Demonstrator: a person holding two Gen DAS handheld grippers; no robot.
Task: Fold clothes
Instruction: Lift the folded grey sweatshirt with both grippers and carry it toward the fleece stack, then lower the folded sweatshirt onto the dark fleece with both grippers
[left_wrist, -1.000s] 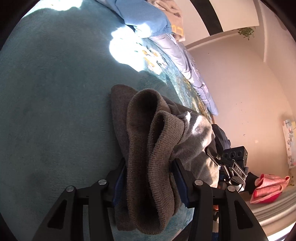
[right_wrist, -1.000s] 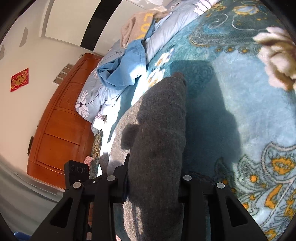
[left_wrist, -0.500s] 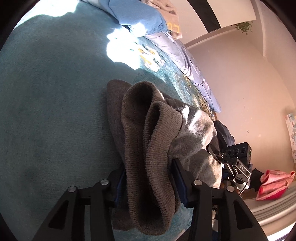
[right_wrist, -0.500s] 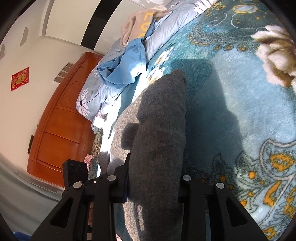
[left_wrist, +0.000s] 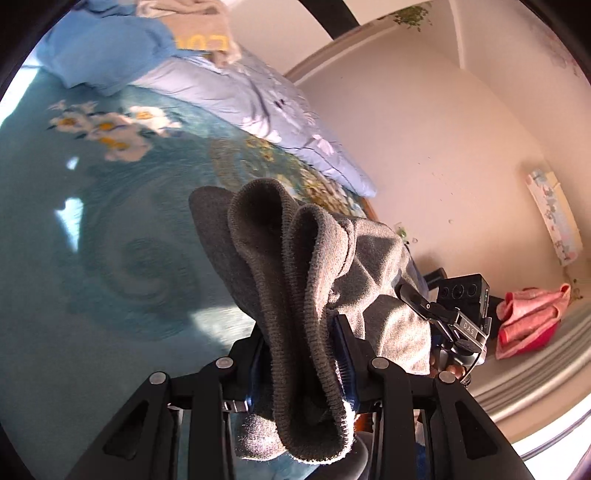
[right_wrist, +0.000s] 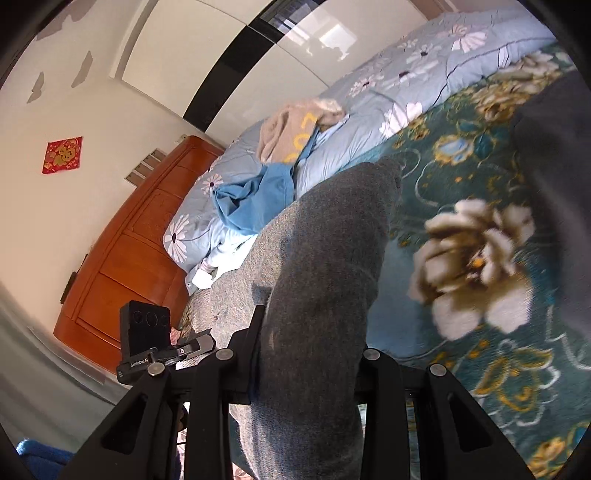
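Observation:
A grey knit garment (left_wrist: 295, 280) hangs bunched between both grippers above a teal flowered blanket (left_wrist: 92, 240). My left gripper (left_wrist: 301, 354) is shut on its ribbed edge, which folds over the fingers. My right gripper (right_wrist: 306, 354) is shut on another part of the same grey garment (right_wrist: 325, 266), which stretches forward from the jaws. The right gripper (left_wrist: 458, 314) also shows in the left wrist view, low at the right. The left gripper's camera block (right_wrist: 146, 325) shows at the left of the right wrist view.
A light blue flowered quilt (right_wrist: 388, 96) lies along the back of the bed, with a blue garment (right_wrist: 255, 199) and a beige one (right_wrist: 295, 129) on it. A wooden headboard (right_wrist: 122, 251) stands at the left. A pink cloth (left_wrist: 528, 317) lies off the bed. A dark garment (right_wrist: 554, 184) lies at the right.
Both grippers have lifted and tilted up with the grey garment. The views now show more of the quilt, wall and far side of the bed.

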